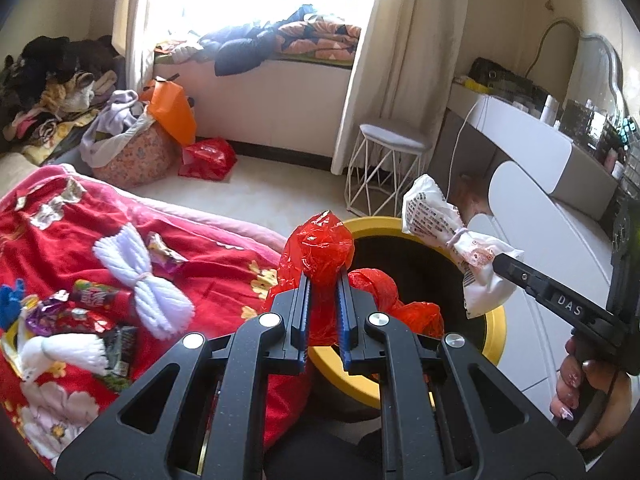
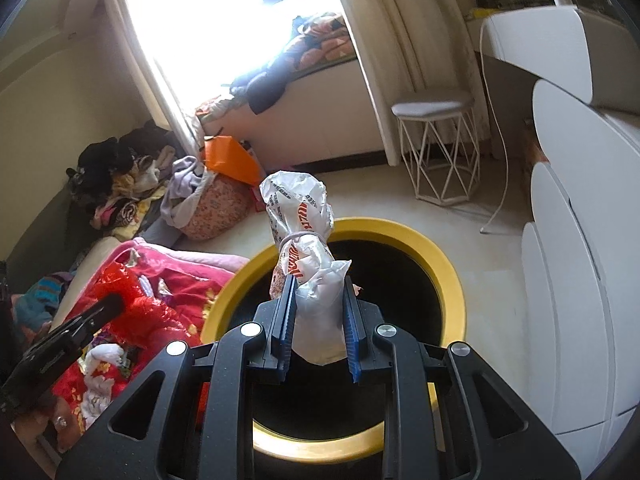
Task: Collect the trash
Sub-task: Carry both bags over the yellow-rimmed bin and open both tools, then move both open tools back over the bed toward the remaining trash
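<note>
You held both pieces of trash over the yellow-rimmed bin [image 2: 436,258] beside the bed, and the drop turned on one relation: the white printed bag [image 2: 306,248], tied at its waist with a band, stood with its long axis running forward out of your right gripper [image 2: 320,312], whose jaws were clamped on the bag's lower end, directly above the bin's dark opening. Your left gripper [image 1: 323,300] had its jaws pressed together on the red plastic bag [image 1: 320,248], which bulged above the fingertips and trailed down across the bin's rim nearest the bed, part of it already hanging inside the opening. By the look of it, the right hand was the better placed, centred over the mouth, while the left sat at the rim's near edge and would likely need to move inward before release. The bin's interior showed black; apart from the red plastic, its contents could not be made out. On the red blanket [image 1: 60,216], near the edge beside the bin, candy wrappers [image 1: 76,312] and white yarn bundles [image 1: 140,280] lay uncollected.
</note>
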The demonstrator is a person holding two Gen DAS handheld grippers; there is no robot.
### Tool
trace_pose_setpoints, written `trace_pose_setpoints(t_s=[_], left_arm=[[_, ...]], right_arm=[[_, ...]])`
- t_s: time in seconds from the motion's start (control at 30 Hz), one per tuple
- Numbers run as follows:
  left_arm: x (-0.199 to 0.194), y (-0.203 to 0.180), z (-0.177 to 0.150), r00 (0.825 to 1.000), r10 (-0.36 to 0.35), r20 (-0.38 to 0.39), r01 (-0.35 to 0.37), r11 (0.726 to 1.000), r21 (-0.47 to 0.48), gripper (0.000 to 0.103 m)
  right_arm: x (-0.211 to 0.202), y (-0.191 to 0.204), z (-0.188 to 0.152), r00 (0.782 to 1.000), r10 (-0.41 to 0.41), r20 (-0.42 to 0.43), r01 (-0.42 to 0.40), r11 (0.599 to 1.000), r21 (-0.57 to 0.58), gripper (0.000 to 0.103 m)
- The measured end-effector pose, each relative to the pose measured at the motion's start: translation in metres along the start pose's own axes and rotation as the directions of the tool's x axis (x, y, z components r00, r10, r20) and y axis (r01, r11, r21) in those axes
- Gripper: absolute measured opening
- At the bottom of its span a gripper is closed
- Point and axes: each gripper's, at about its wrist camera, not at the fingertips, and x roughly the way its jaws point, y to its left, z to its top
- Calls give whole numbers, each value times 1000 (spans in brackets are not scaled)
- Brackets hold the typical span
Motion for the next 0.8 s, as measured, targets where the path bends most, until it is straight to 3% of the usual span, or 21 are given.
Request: trace_pose_setpoints(t_s=[0.1,0.2,0.23,0.27,0.33,0.4,0.47,0.53,0.8], left_arm=[[13,-5,-1,1000,-5,-21,6,1000,10,8],[25,-7,-3,999,-13,-34,13,1000,16,10],[29,-7,-3,999,-15,-39,16,1000,17,19],[33,-5,-5,999,-14,-51,15,1000,12,35],[33,-1,-7,999,-5,-54,4,1000,-4,55],[27,8,-10,999,-6,-50,5,1000,-30,59],[16,15,-11,1000,8,-29,-9,999,-40,84],[7,17,-10,1000,24,-8,-24,999,-43,92],[-32,37,-15,995,77,57,-73,994,-76,92]], right_arm=[[4,-5,-1,1000,0,-15,0,1000,19,23],[9,-12,-1,1000,-3,-29,4,999,53,32],[10,-16,-2,999,2,-32,1,997,71,40],[11,-18,-2,999,2,-35,1,997,83,41],[10,-21,-2,1000,-4,-31,7,996,92,46],[8,-21,0,1000,-20,-19,22,996,91,50],[6,-18,0,1000,-28,-5,28,996,83,57],[4,-12,0,999,-43,4,43,997,63,60],[-6,28,-4,999,-21,41,24,997,-69,71]])
